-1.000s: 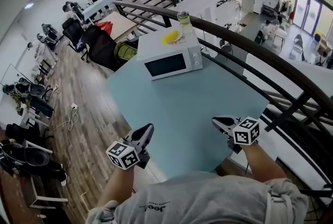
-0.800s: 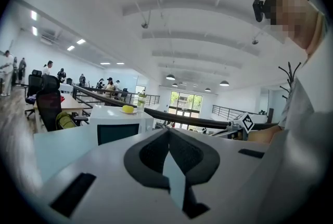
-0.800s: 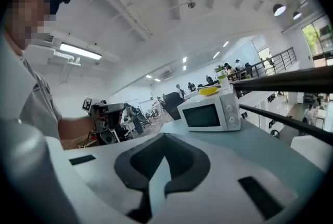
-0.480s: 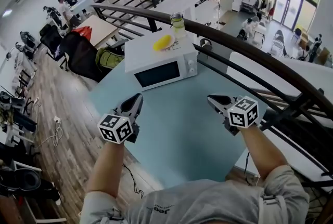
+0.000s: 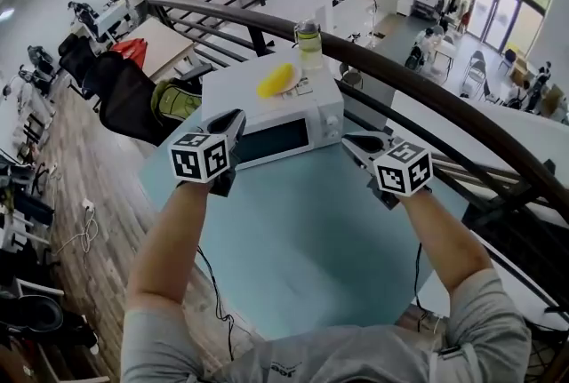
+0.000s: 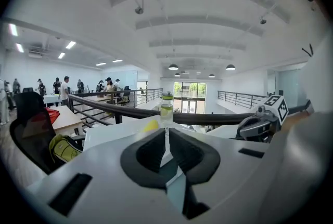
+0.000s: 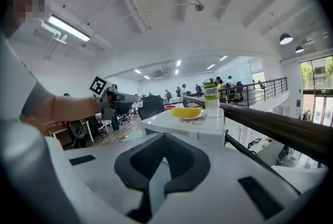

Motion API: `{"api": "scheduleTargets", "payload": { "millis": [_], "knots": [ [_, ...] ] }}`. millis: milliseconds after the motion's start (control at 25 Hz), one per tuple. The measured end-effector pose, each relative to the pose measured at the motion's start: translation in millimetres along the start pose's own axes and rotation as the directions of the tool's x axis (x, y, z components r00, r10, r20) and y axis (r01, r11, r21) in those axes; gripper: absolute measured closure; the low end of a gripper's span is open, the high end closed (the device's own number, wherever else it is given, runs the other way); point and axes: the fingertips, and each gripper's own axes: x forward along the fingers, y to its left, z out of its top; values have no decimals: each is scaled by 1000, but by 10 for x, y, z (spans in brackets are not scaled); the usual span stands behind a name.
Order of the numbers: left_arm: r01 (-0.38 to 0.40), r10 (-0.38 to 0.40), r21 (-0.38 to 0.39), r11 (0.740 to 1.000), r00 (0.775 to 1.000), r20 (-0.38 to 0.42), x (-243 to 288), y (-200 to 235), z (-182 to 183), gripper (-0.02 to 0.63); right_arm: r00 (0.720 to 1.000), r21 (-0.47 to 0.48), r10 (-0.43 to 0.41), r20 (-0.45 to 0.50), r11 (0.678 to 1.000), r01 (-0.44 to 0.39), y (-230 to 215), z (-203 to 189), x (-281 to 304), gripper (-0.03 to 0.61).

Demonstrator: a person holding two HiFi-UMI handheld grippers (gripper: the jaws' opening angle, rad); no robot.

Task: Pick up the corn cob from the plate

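A yellow corn cob (image 5: 274, 81) lies on a white plate (image 5: 296, 89) on top of a white microwave (image 5: 327, 116). The right gripper view shows the corn cob (image 7: 186, 112) and the plate (image 7: 201, 116) ahead. From the left gripper only a bit of the corn cob (image 6: 151, 125) peeks out. My left gripper (image 5: 233, 119) is shut and empty, hanging in front of the microwave's left side. My right gripper (image 5: 356, 141) is shut and empty near the microwave's right front corner. Neither touches the cob.
A clear bottle with a green cap (image 5: 308, 42) stands right behind the plate. The microwave sits at the far edge of a round teal table (image 5: 293, 239). A dark railing (image 5: 427, 79) runs behind it. A black chair and a green bag (image 5: 173, 99) stand to the left.
Both grippers have travelled forward across the table from its near edge up to the front of the microwave. Both stay shut and empty.
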Motion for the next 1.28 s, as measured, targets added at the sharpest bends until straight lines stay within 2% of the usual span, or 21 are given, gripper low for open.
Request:
{"api": "scheduleTargets", "payload": {
  "millis": [80, 320, 600, 760, 880, 1040, 1280],
  "knots": [
    [-4, 4, -4, 1000, 1000, -20, 260, 134, 90, 583, 1000, -14, -10, -1, 1000, 10, -153, 58, 121, 563],
    [2, 0, 21, 1000, 995, -99, 1062, 364, 203, 478, 1000, -24, -30, 4, 999, 31, -525, 216, 471, 563],
    [18, -10, 42, 999, 981, -194, 1671, 575, 213, 380, 1000, -42, -6, -4, 999, 5, -566, 155, 787, 563],
    [76, -63, 38, 996, 962, -265, 1936, 568, 122, 330, 1000, -50, 5, -22, 999, -7, -567, 14, 870, 563],
    [89, -68, 53, 995, 950, -305, 2037, 515, 99, 320, 999, -54, 10, -32, 998, -11, -582, -70, 899, 563],
    [113, -91, 38, 993, 922, -376, 2155, 423, -7, 301, 999, -57, 13, -39, 998, -15, -607, -143, 899, 563],
    [59, -24, 67, 996, 899, -438, 2292, 454, -209, 301, 999, -54, 24, -38, 998, -26, -632, -222, 871, 563]
  ]
}}
